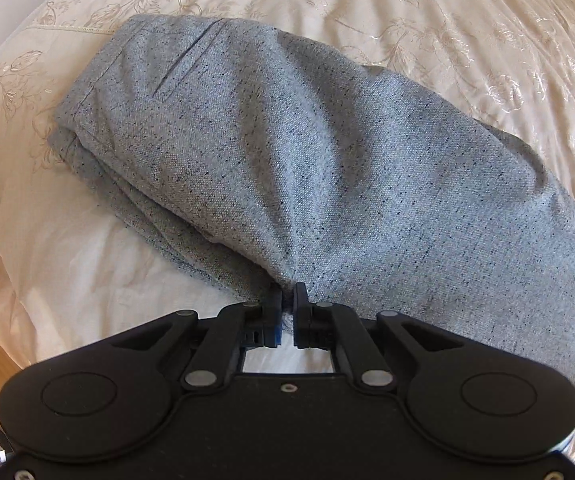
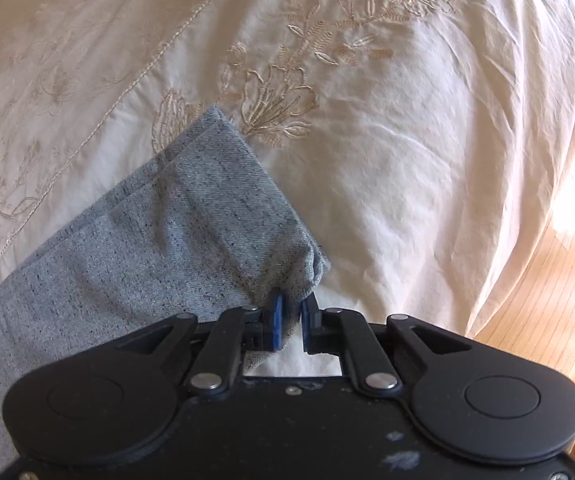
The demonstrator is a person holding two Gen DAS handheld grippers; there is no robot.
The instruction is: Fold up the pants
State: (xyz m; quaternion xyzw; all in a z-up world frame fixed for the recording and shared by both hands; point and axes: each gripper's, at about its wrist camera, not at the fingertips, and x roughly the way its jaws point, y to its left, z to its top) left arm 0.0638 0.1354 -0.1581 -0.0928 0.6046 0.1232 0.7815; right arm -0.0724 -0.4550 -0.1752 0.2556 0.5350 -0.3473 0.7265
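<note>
Grey pants (image 1: 287,160) pinched between left fingers (image 1: 275,320), (right fingers (image 2: 275,320) loose)

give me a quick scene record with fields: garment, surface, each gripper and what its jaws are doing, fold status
garment: grey speckled pants, lying folded over in layers
surface: cream embroidered bedspread
left gripper: jaws pinched shut on the pants' near edge
right gripper: jaws slightly parted, cloth at the hem end between them, pads apparently not pressing
floor: wooden floor beside the bed
fold status: partly folded, both ends lowered onto the bed
</note>
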